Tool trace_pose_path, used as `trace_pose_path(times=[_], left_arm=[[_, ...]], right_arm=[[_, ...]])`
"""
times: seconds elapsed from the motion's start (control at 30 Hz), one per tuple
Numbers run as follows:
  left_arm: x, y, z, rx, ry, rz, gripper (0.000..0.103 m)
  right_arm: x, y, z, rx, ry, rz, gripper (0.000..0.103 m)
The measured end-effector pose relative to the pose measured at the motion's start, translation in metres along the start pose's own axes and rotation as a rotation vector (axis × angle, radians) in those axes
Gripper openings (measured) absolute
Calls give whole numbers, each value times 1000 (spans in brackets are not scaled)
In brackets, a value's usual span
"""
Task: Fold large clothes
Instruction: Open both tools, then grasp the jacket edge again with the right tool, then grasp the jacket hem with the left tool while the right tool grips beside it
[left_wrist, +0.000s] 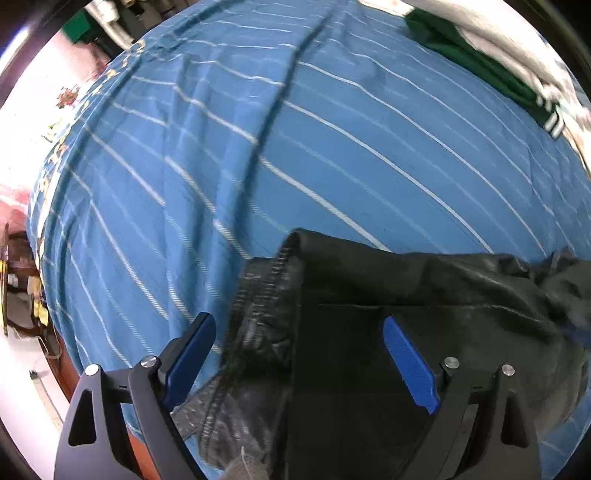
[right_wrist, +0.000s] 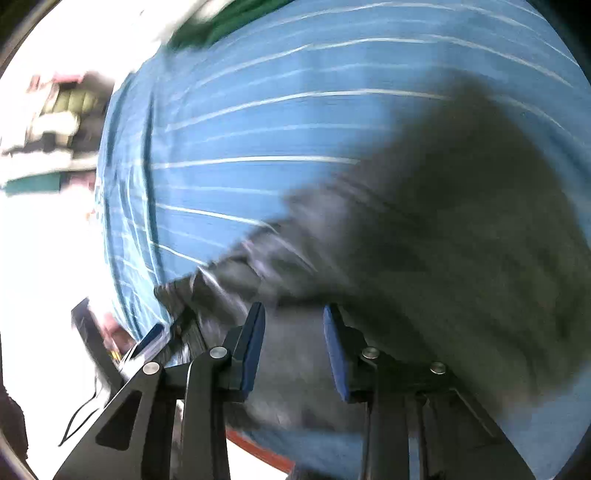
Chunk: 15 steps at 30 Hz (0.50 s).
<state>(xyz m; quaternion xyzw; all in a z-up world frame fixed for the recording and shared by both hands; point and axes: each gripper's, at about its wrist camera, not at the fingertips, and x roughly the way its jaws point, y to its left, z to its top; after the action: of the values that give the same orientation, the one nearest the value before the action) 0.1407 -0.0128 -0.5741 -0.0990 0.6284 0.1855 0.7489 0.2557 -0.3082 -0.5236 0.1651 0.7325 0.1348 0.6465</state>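
Black garment lies crumpled on the blue striped sheet of a bed, folding barely begun.
Left tool is spread wide over its hemmed edge; right tool is parted too, gripping nothing. No containers visible; green and white clothes lie beyond.

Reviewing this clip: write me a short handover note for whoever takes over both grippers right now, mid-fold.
Left gripper: open, fingers spread wide over the black garment, gripping nothing.
Right gripper: open, narrower gap, over the same garment; the view is blurred, so contact is unclear.
Things: black garment lies bunched on the blue striped sheet, its stitched hem toward the left gripper. A green and white cloth sits at the sheet's far edge.
Done: the garment is on the sheet, apparently partly doubled over.
Left: grasp the edges, flatten it, finish the folds.
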Motion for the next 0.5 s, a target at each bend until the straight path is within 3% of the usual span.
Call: trace_pose_path(times=[0.1,0.2,0.3,0.4,0.5], left_arm=[[-13,27,-8,-71,-5,-14,94],[-24,53,-23,-158,8,-39,93],[-27,66,-31,-238,26,-121,93],[-26,55,-28,-254,19,-189,93],[-15,34,-7,-217,-8,-233,93]], right_arm=[[33,-8,38,162,8,45,34],[23,-29,35,315,63,165,36],[-8,-31,29,289,82,261,38],[-58,-34,21,166,-7,190,57],[-97,-33,22,33,-90,60,61]])
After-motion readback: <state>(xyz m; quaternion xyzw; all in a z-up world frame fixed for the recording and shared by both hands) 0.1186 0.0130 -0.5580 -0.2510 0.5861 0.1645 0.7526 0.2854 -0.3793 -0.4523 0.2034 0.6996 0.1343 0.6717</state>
